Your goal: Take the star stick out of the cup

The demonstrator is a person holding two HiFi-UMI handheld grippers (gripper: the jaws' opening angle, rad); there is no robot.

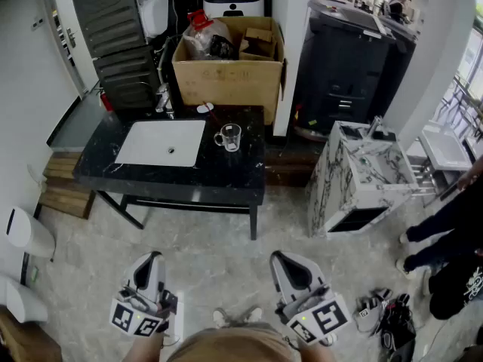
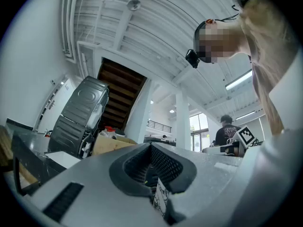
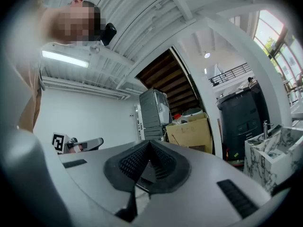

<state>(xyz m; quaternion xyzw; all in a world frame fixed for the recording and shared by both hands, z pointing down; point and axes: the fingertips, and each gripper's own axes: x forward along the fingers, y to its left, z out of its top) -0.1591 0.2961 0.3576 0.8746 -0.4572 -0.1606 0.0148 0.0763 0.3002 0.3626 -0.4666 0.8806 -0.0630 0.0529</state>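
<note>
Hanging well short of the black table point(image 1: 219, 176), the left gripper point(image 1: 149, 260) and right gripper point(image 1: 284, 262) are both closed and empty. The star stick point(image 1: 210, 116) leans in the glass cup point(image 1: 229, 137) near the tabletop's right edge, toward the back. The task looks unstarted.

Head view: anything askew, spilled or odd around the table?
Nothing spilled. The cup stands upright on the black table, star stick leaning out. Oddities: the marble cabinet sits skewed to the table, and loose gear lies on the floor at right.
</note>
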